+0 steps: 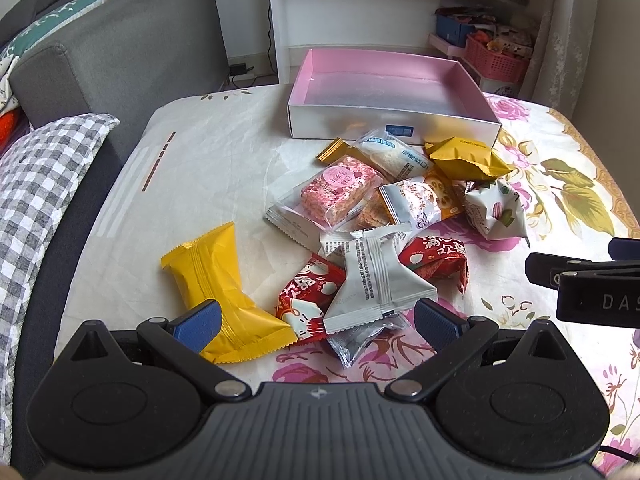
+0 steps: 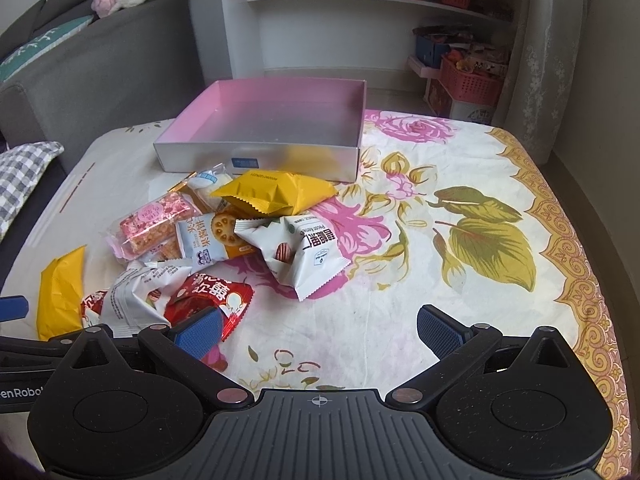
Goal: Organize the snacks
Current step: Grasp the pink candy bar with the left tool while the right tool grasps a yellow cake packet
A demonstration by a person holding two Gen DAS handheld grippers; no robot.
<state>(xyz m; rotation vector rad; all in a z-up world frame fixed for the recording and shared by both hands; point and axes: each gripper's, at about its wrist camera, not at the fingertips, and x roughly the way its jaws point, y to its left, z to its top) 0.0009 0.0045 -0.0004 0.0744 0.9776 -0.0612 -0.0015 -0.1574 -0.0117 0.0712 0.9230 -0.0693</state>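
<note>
Your two wrist views sit low and near, facing the open pink-lined cardboard box [image 1: 394, 98] [image 2: 272, 136]; both share it, the right-hand view looking from further right.

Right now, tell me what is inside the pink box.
The pink box shows only its bare pink walls and shiny floor; no snack lies in it. The strip of floor just behind its near wall is hidden in both views.

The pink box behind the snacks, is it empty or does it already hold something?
Empty. The pink box has no lid, and both views show only its bare floor; all the snack packets lie outside it on the cloth.
</note>
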